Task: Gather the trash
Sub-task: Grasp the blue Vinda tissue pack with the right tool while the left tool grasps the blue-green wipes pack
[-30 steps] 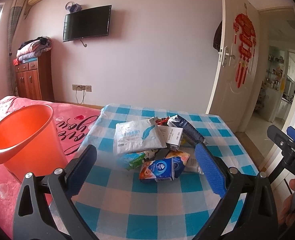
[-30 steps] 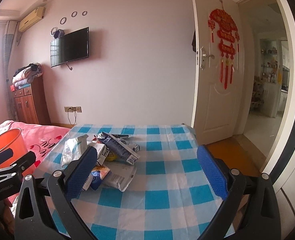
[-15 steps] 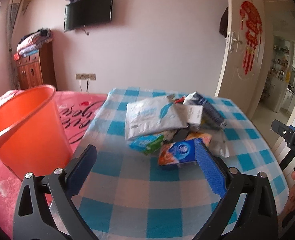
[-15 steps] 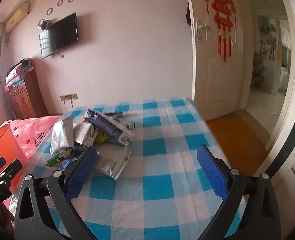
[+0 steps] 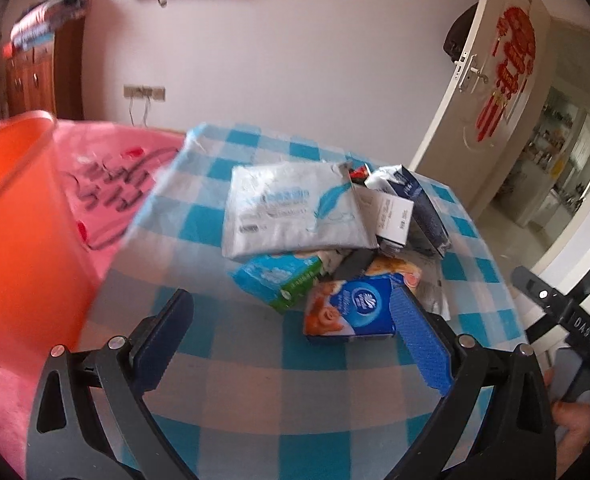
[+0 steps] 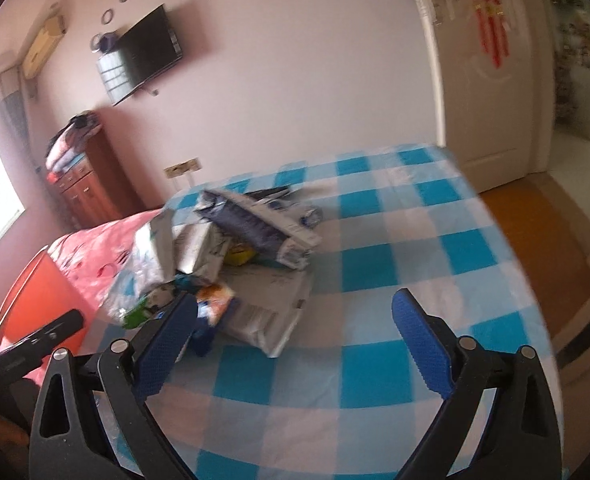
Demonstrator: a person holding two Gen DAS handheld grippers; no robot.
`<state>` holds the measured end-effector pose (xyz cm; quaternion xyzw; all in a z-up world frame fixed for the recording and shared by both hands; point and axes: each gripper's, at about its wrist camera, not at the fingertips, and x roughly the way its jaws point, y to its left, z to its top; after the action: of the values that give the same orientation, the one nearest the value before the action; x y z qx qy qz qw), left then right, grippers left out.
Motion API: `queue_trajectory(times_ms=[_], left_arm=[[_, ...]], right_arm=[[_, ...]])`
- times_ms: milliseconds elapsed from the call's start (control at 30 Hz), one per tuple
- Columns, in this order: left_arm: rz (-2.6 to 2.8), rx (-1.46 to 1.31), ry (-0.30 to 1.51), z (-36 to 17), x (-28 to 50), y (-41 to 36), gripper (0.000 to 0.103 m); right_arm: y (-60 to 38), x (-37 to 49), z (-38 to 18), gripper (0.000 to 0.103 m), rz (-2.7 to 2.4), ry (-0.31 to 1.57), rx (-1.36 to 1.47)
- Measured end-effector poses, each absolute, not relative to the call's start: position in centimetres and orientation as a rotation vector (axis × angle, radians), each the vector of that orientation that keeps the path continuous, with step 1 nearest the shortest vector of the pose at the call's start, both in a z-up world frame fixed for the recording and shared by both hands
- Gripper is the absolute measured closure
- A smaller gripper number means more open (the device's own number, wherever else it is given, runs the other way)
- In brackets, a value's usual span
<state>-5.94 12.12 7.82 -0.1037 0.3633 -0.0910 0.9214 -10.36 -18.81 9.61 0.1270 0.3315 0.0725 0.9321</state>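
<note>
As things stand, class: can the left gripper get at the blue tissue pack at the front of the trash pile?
Probably yes: the left gripper is open, the blue tissue pack lies just ahead by its right finger, nothing between.

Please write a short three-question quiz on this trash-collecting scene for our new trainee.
1. True or false: the left gripper holds a piece of trash.
2. Which piece of the trash pile lies nearest the left gripper? A) blue tissue pack B) white pouch C) dark carton
3. Fill in: the orange ____ stands on the pink bedding, beside the checked cloth.

Key
1. False; both it and the right gripper are open and empty.
2. A
3. bucket
</note>
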Motion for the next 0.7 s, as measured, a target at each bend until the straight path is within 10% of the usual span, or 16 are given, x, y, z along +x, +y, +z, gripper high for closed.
queue_trajectory(times_ms=[500,700], left_arm=[[-0.282,-0.188,0.822,3.4,-0.2,13.2,0.004],[-0.364,-0.261,0.852,2.3,2.0,13.3,0.004]], right_arm=[[-13.0,-8.3,4.4,0.052,0.577,0.932,0.523],[-12.3,-8.0,3.6,0.053,0.645,0.979,0.608]])
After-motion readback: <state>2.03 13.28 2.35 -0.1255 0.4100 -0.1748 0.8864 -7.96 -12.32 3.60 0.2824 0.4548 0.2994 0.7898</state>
